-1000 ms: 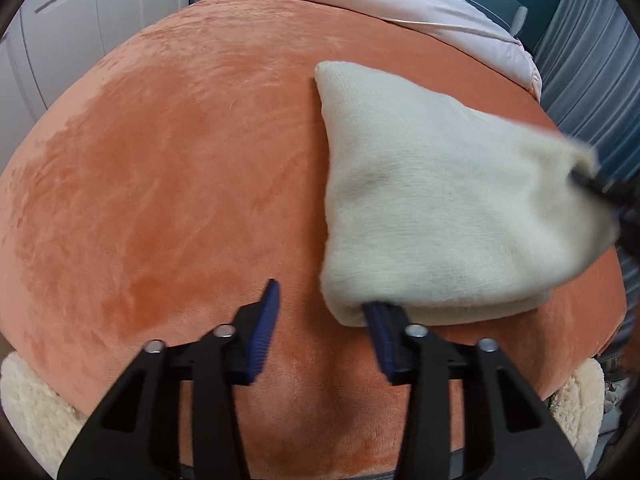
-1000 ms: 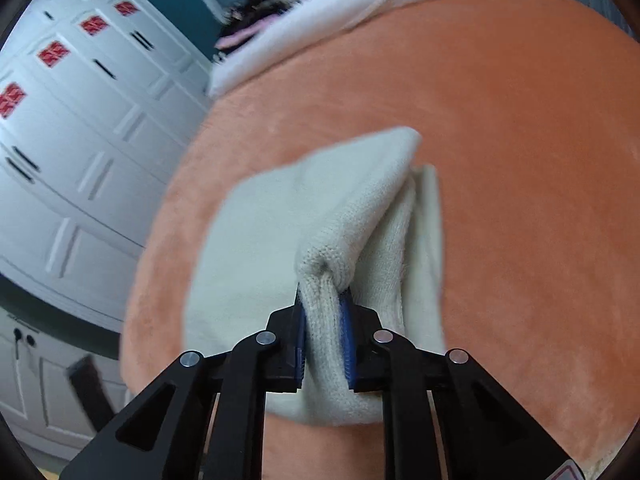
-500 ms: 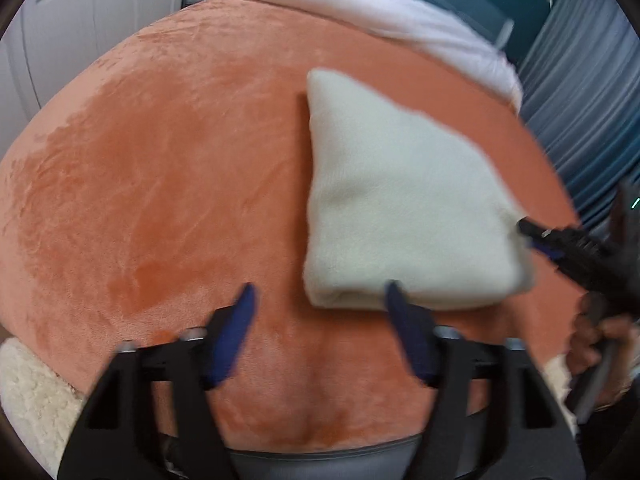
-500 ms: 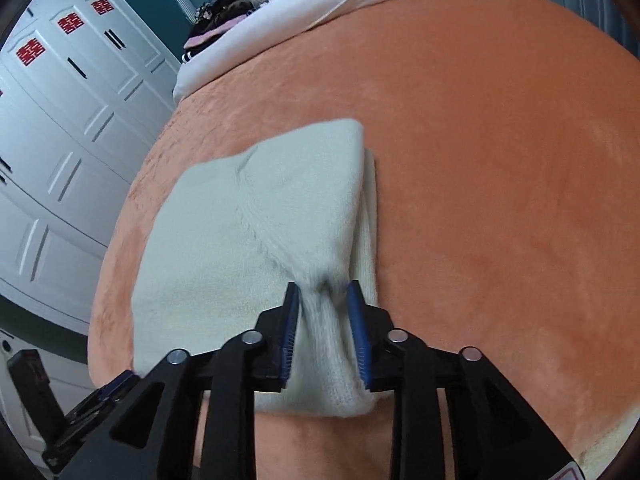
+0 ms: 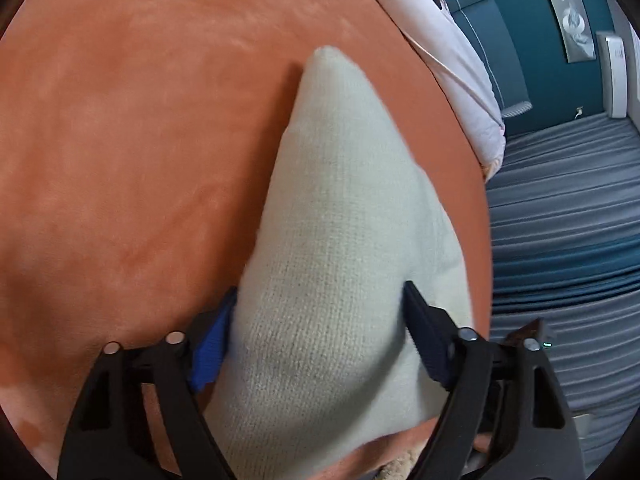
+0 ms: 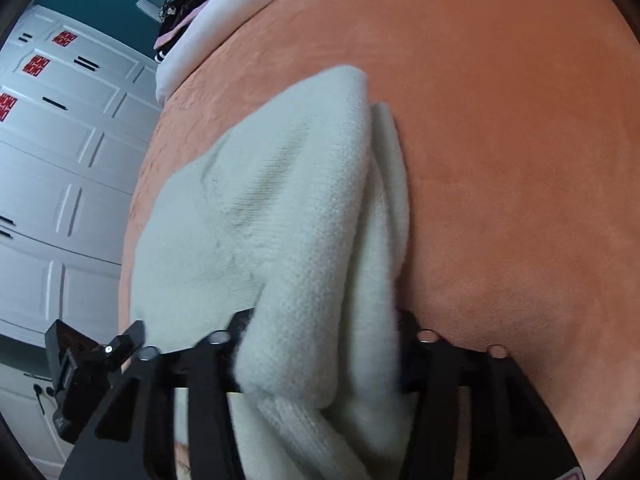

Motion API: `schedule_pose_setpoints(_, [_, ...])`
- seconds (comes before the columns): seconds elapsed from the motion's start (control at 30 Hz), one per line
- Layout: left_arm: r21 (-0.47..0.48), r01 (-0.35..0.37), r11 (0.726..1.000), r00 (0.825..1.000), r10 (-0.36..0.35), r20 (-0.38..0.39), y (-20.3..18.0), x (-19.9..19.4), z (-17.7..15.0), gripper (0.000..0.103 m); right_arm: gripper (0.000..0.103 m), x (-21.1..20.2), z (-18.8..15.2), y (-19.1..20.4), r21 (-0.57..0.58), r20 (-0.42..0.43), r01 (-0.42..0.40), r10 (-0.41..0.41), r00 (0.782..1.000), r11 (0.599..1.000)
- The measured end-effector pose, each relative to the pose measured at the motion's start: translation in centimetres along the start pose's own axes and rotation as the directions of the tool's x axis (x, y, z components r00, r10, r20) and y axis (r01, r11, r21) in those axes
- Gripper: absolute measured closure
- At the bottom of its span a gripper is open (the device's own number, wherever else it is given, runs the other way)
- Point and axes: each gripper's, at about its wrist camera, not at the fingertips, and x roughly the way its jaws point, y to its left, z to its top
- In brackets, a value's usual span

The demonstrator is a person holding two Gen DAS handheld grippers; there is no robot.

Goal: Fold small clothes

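A: Where is the garment?

B: The cream knit garment (image 5: 340, 248) lies folded on the orange plush bed cover (image 5: 140, 140), near its edge, with the layers stacked unevenly along one side in the right wrist view.

A: And the claws?

B: The left claw (image 5: 320, 344) straddles the near end of the bundle, cloth between its jaws, which are closing; whether the pads already press I cannot tell. The right claw (image 6: 320, 344) also has thick folds between its jaws, also closing, and the blur hides the contact.

A: How should this step go?

B: My judgement: both should pinch all layers together, not just the top one, then lift level so the fold does not slide open. That loose inner flap (image 6: 390, 168) looks likely to slip.

A: Any writing?

B: Only red square stickers (image 6: 64, 38) on the white cupboard doors (image 6: 60, 200); their marks are too small to read. No brand shows on the knit.
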Motion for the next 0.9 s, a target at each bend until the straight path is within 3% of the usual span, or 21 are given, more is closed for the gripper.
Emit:
schedule_pose_setpoints(0.07, [0.080, 0.010, 0.997, 0.999, -0.013, 0.040, -2.4, -1.8, 0.4, 0.048, 0.070, -1.2, 0.6, 1.2, -0.034, 0.029, -0.036, 0.037, 0.999, 0.999])
schedule_pose_setpoints(0.1, [0.103, 0.019, 0.995, 0.998, -0.026, 0.064, -3.5, -2.9, 0.4, 0.051, 0.071, -4.0, 1.3, 4.4, -0.127, 0.088, -0.078, 0.090, 0.992, 0.989])
schedule_pose_setpoints(0.17, [0.144, 0.044, 0.989, 0.989, -0.064, 0.135, -5.5, -5.8, 0.8, 0.052, 0.071, -7.6, 1.5, 7.4, -0.231, 0.164, -0.109, 0.149, 0.975, 0.967])
schedule_pose_setpoints(0.23, [0.194, 0.065, 0.979, 0.973, -0.105, 0.204, -7.3, -8.6, 1.3, 0.052, 0.071, -8.9, 1.6, 8.0, -0.251, 0.186, -0.138, 0.188, 0.964, 0.958])
schedule_pose_setpoints(0.3, [0.218, 0.060, 0.974, 0.970, -0.109, 0.219, -8.2, -9.3, 1.7, 0.050, 0.070, -9.8, 2.0, 7.7, -0.244, 0.202, -0.171, 0.223, 0.954, 0.955])
schedule_pose_setpoints(0.37, [0.267, -0.022, 0.963, 0.975, -0.038, 0.218, -8.4, -7.6, 1.7, 0.046, 0.068, -7.9, 2.6, 6.2, -0.222, 0.193, -0.135, 0.179, 0.965, 0.966])
schedule_pose_setpoints(0.43, [0.302, -0.158, 0.940, 0.976, 0.103, 0.190, -7.2, -3.6, 1.3, 0.046, 0.063, -3.1, 3.3, 3.2, -0.126, 0.123, -0.100, 0.116, 0.986, 0.987])
schedule_pose_setpoints(0.47, [0.308, -0.243, 0.920, 0.965, 0.198, 0.170, -6.2, -1.4, 0.8, 0.049, 0.063, 0.0, 3.4, 1.1, -0.061, 0.059, -0.023, 0.027, 0.998, 0.998])
schedule_pose_setpoints(0.5, [0.311, -0.296, 0.903, 0.953, 0.258, 0.157, -5.3, -0.5, 0.2, 0.047, 0.061, 2.1, 3.2, -0.5, -0.029, -0.001, 0.112, -0.112, 0.994, 0.993])
schedule_pose_setpoints(0.53, [0.316, -0.270, 0.909, 0.959, 0.227, 0.168, -4.6, -0.9, -0.7, 0.045, 0.061, 2.5, 2.7, -0.9, -0.020, 0.003, 0.122, -0.122, 0.993, 0.992])
schedule_pose_setpoints(0.57, [0.313, -0.266, 0.912, 0.957, 0.212, 0.196, -4.6, -1.8, -1.5, 0.045, 0.060, 0.8, 2.0, -0.9, -0.003, 0.072, 0.043, -0.043, 0.996, 0.999])
schedule_pose_setpoints(0.63, [0.324, -0.312, 0.893, 0.942, 0.246, 0.228, -4.6, -3.2, -2.9, 0.038, 0.058, -2.8, 0.7, 0.2, -0.027, 0.148, 0.045, -0.041, 0.988, 0.999])
schedule_pose_setpoints(0.7, [0.336, -0.316, 0.887, 0.941, 0.248, 0.231, -4.6, -3.8, -4.0, 0.037, 0.060, -5.1, -0.9, 1.3, -0.084, 0.196, 0.029, -0.012, 0.981, 0.996])
schedule_pose_setpoints(0.77, [0.358, -0.357, 0.863, 0.931, 0.295, 0.217, -4.5, -3.0, -4.4, 0.037, 0.068, -5.0, -2.3, 2.4, -0.159, 0.197, 0.108, -0.076, 0.978, 0.981])
schedule_pose_setpoints(0.83, [0.368, -0.412, 0.833, 0.911, 0.364, 0.196, -4.0, -1.6, -5.1, 0.037, 0.078, -1.7, -3.2, 1.7, -0.221, 0.112, 0.232, -0.212, 0.971, 0.947])
schedule_pose_setpoints(0.9, [0.361, -0.427, 0.829, 0.904, 0.383, 0.188, -3.7, -1.2, -5.6, 0.035, 0.078, -0.1, -3.7, 0.2, -0.198, 0.075, 0.267, -0.257, 0.963, 0.943])
